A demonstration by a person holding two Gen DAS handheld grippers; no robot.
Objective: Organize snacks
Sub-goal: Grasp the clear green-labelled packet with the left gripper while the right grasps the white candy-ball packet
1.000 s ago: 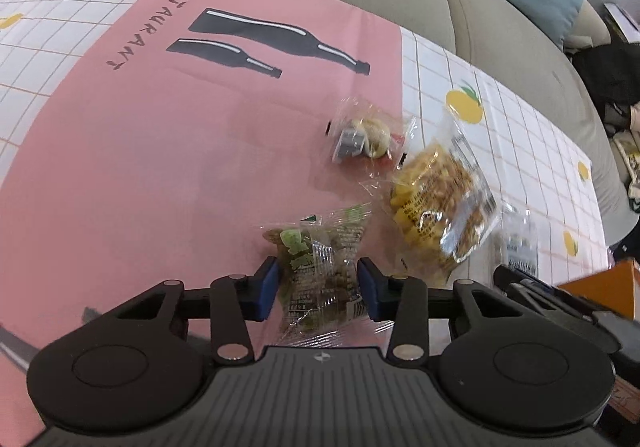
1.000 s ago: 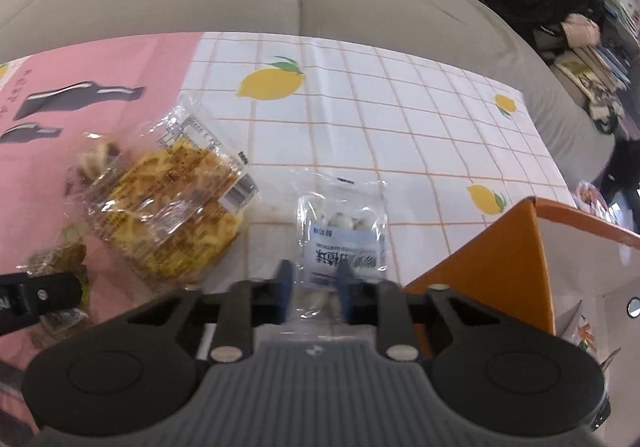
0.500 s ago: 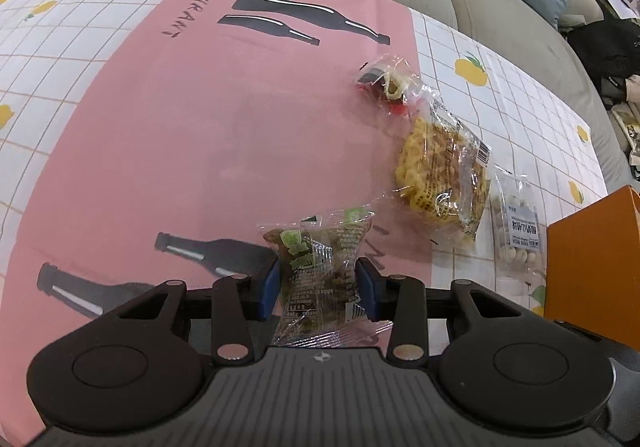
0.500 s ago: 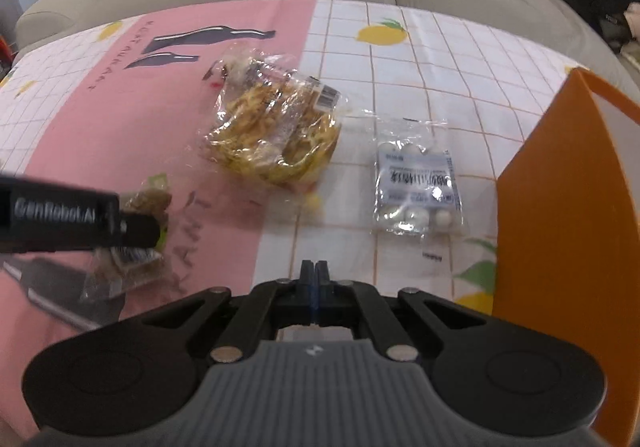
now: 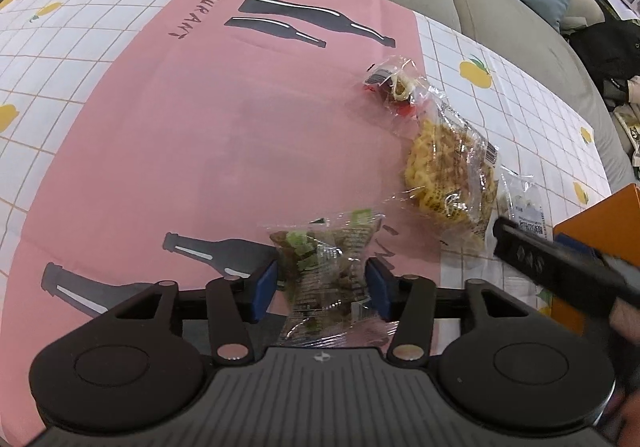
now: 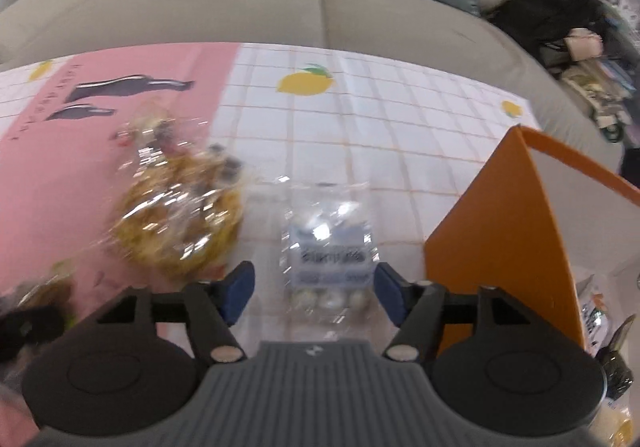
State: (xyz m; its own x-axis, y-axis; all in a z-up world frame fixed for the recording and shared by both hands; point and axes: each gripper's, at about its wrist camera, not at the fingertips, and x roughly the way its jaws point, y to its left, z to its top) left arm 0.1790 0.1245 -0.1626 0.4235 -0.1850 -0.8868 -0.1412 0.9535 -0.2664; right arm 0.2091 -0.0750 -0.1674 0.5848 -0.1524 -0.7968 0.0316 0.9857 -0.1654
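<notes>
A clear packet of green snacks (image 5: 324,275) lies between the blue pads of my left gripper (image 5: 322,289), whose jaws are opening with a thin gap on each side. My right gripper (image 6: 316,293) is also opening, its pads standing wide on either side of a clear packet of white candies (image 6: 328,259) without touching it. That candy packet (image 5: 524,211) shows in the left wrist view behind a black finger (image 5: 552,271) of the right gripper. A bag of yellow snacks (image 5: 452,171) (image 6: 180,223) lies left of it.
An orange box (image 6: 500,231) (image 5: 604,223) stands open at the right with packets inside. A small clear packet with red bits (image 5: 394,87) lies beyond the yellow bag. The pink and lemon-print tablecloth (image 5: 180,127) covers the table, and a grey sofa (image 6: 320,7) with cushions is behind.
My right gripper went from shut to wide open and moved forward over the white candy packet. My left gripper drew back with the green packet, and its pads have now parted slightly.
</notes>
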